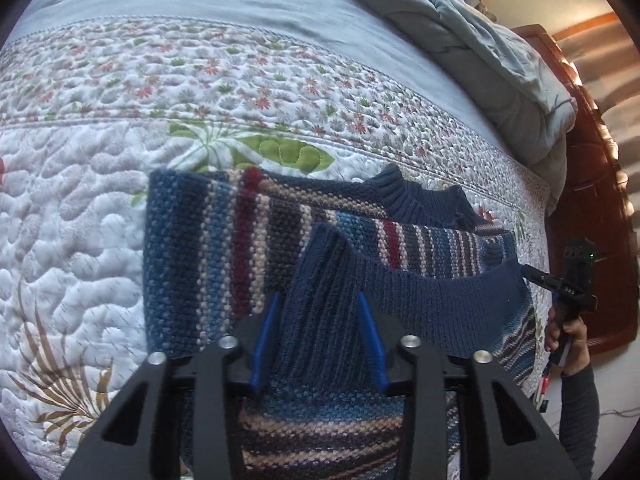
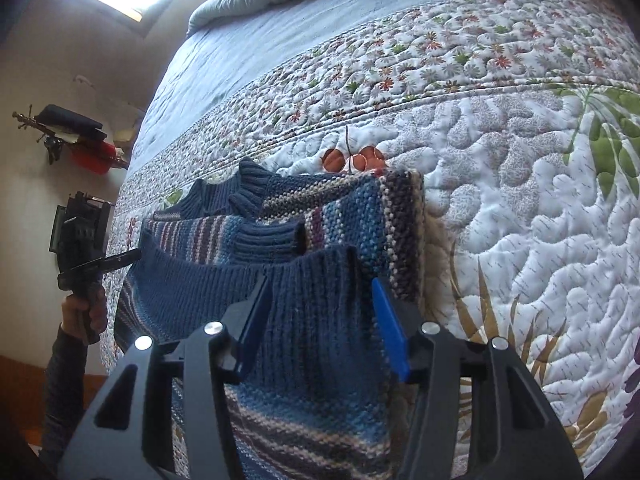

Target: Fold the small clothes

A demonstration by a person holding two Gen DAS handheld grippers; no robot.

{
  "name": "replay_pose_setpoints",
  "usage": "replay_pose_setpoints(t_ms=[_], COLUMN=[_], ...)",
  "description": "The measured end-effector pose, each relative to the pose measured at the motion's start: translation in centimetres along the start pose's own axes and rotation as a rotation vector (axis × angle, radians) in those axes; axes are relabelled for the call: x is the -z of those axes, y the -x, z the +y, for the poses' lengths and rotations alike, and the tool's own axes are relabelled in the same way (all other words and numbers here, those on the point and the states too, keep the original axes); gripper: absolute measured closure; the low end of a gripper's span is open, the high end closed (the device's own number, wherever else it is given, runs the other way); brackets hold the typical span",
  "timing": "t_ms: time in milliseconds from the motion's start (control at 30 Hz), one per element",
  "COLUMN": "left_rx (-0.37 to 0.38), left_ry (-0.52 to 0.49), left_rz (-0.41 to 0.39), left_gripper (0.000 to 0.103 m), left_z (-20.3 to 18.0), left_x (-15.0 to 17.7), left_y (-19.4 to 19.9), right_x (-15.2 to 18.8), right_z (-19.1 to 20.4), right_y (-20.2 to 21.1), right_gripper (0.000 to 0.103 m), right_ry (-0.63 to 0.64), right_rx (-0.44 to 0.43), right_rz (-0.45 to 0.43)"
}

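A small striped knit sweater point(image 1: 224, 240), blue with cream and dark red bands, lies on the quilted bed; it also shows in the right wrist view point(image 2: 352, 208). Its navy ribbed hem point(image 1: 400, 292) is lifted off the bed and stretched between the two grippers. My left gripper point(image 1: 320, 312) is shut on the hem's left end, with the knit bunched between its blue fingers point(image 1: 270, 336). My right gripper point(image 2: 320, 300) is shut on the hem's right end point(image 2: 316, 280). The navy collar point(image 1: 404, 192) lies at the sweater's far side. Each gripper shows in the other's view, held by a hand.
The white floral quilt point(image 1: 80, 220) spreads around the sweater. A rumpled grey-blue duvet point(image 1: 500, 48) is heaped at the far end. A dark wooden bed frame point(image 1: 592, 200) borders the bed. A wall shelf with dark and red things point(image 2: 76, 140) hangs beyond the bed's edge.
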State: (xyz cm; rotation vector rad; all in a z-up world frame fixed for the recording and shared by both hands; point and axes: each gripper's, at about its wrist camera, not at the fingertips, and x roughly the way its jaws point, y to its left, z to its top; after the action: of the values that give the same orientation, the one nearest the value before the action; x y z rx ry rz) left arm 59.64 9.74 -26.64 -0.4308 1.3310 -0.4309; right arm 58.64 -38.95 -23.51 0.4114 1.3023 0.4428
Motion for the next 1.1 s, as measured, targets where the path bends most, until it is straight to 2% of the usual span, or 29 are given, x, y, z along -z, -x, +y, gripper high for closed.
replay_pose_setpoints(t_ms=[33, 100, 133, 200, 267, 300, 467, 633, 733, 767, 867, 967, 1033, 1100], left_rx=[0.001, -0.01, -0.016, -0.021, -0.03, -0.034, -0.044, -0.029, -0.023, -0.033, -0.028, -0.068, -0.044, -0.079], left_ry=[0.005, 0.002, -0.001, -0.009, -0.021, -0.022, -0.046, -0.071, -0.078, -0.076, -0.04, -0.018, -0.011, -0.037], left_rz=[-0.003, -0.013, -0.021, -0.039, -0.056, -0.064, -0.131, -0.195, -0.248, -0.273, -0.327, -0.285, -0.241, -0.219], left_gripper=[0.072, 0.077, 0.082, 0.088, 0.092, 0.092, 0.094, 0.094, 0.096, 0.1, 0.101, 0.101, 0.101, 0.101], left_z=[0.0, 0.0, 0.0, -0.1, -0.3, -0.4, -1.3, -2.7, -3.4, -3.4, -2.8, -1.9, -1.5, -1.3], left_x=[0.1, 0.3, 0.4, 0.6, 0.9, 1.0, 1.7, 1.2, 0.0, -0.4, -2.4, -3.6, -3.3, -2.7], left_y=[0.0, -0.1, 0.0, 0.2, 0.4, 0.5, 2.3, 5.6, 8.2, 9.0, 10.9, 9.1, 7.5, 5.9], right_x=[0.1, 0.1, 0.2, 0.4, 0.7, 0.8, 1.2, 0.9, 0.1, -0.4, -1.9, -3.4, -3.5, -2.9], right_z=[0.0, 0.3, 0.4, 0.7, 0.9, 0.9, 1.5, 3.8, 5.4, 5.9, 6.8, 7.0, 6.4, 5.6], right_y=[0.0, 0.0, 0.1, 0.1, 0.0, 0.0, 1.7, 4.6, 6.0, 6.4, 6.1, 4.0, 2.9, 2.1], right_gripper=[0.051, 0.059, 0.066, 0.072, 0.088, 0.092, 0.094, 0.094, 0.094, 0.094, 0.094, 0.094, 0.094, 0.094], right_ry=[0.003, 0.021, 0.029, 0.037, 0.054, 0.055, 0.056, 0.095, 0.112, 0.118, 0.117, 0.108, 0.086, 0.085], right_rx=[-0.002, 0.006, 0.004, 0.006, 0.03, 0.04, 0.055, 0.07, 0.077, 0.081, 0.1, 0.124, 0.127, 0.135], right_rz=[-0.001, -0.005, -0.006, -0.009, -0.013, -0.02, -0.087, -0.146, -0.193, -0.213, -0.235, -0.216, -0.192, -0.169])
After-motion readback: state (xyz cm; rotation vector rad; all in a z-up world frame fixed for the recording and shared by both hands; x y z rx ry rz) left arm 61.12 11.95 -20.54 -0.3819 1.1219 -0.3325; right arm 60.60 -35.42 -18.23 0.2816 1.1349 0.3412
